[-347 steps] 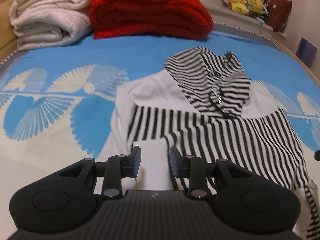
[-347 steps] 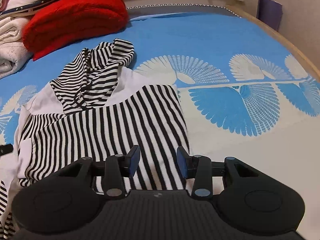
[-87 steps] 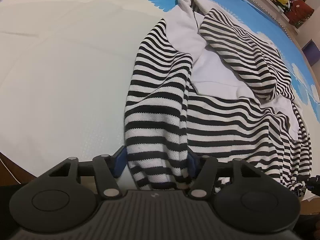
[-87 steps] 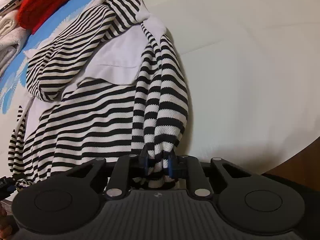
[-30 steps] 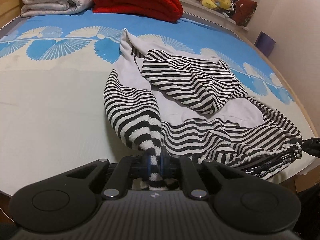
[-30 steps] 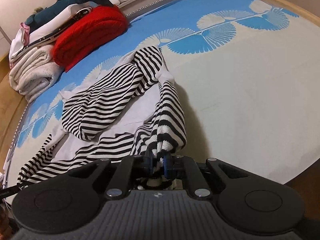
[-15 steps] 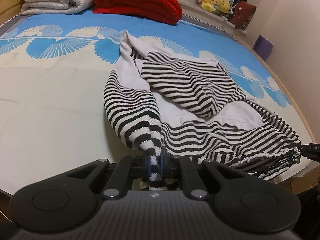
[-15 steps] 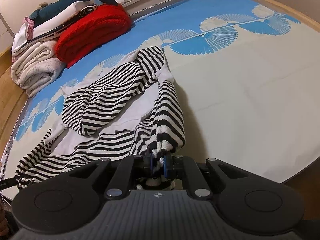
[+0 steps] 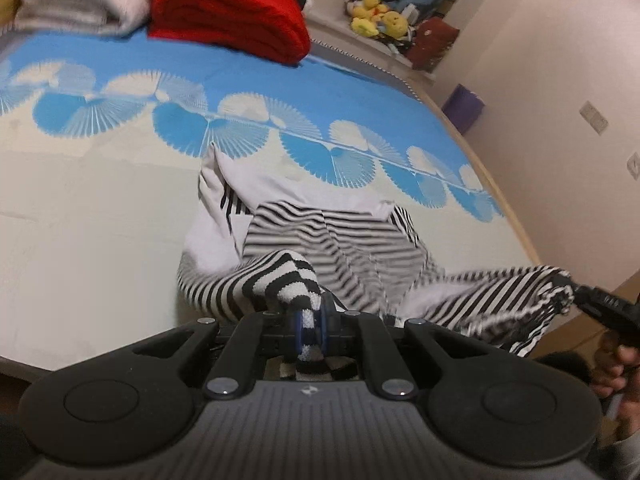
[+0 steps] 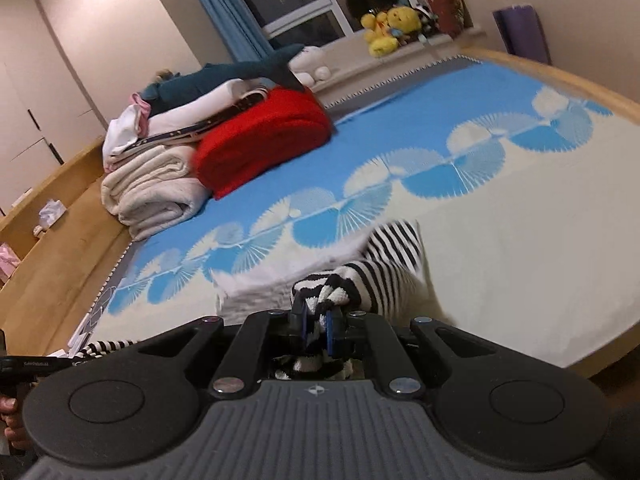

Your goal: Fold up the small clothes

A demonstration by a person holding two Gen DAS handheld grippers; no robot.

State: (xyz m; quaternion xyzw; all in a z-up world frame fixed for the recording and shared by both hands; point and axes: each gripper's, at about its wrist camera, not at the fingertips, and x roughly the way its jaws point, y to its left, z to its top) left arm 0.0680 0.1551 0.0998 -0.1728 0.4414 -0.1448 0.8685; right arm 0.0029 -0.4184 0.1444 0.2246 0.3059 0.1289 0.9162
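Over the bed's (image 9: 100,240) near edge, your left gripper (image 9: 311,330) is clamped on a corner of the striped hoodie (image 9: 340,256); the hoodie sags between, and your right gripper (image 10: 316,326) is clamped on the other corner.

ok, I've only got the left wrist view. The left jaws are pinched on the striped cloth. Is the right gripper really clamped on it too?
Observer: Yes. The right wrist view shows the right gripper shut on a bunched fold of the black-and-white striped knit garment.
Operator: Can you see my gripper from there?
Observer: Only the black tip of the left gripper at the frame's left edge, with striped cloth running from it.
Operator: What tops the pile behind the folded red blanket? It's cropped for me.
Observer: A teal plush shark lies along the top.
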